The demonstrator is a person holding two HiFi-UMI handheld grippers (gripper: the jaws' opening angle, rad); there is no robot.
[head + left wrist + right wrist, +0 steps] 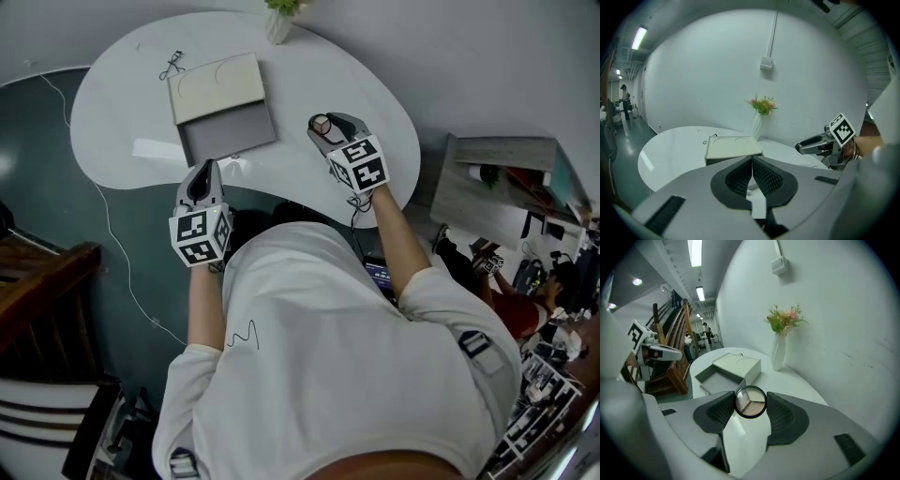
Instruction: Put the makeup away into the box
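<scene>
A round black compact [750,402] with a clear lid and tan powder sits between the pads of my right gripper [751,404], which is shut on it. In the head view that gripper [323,125] holds the compact [322,124] above the white table [309,56], right of the box. The box's grey tray [230,136] is pulled out toward me from under its cream lid [216,86]. My left gripper [203,173] hovers at the table's near edge, just in front of the tray. Its pads [759,176] are pressed together with nothing between them.
A black eyelash curler [172,64] lies at the back left of the table, beyond the box. A white vase with flowers [278,23] stands at the far edge by the wall. A wooden staircase [37,281] is on the left, and cluttered shelving [506,187] on the right.
</scene>
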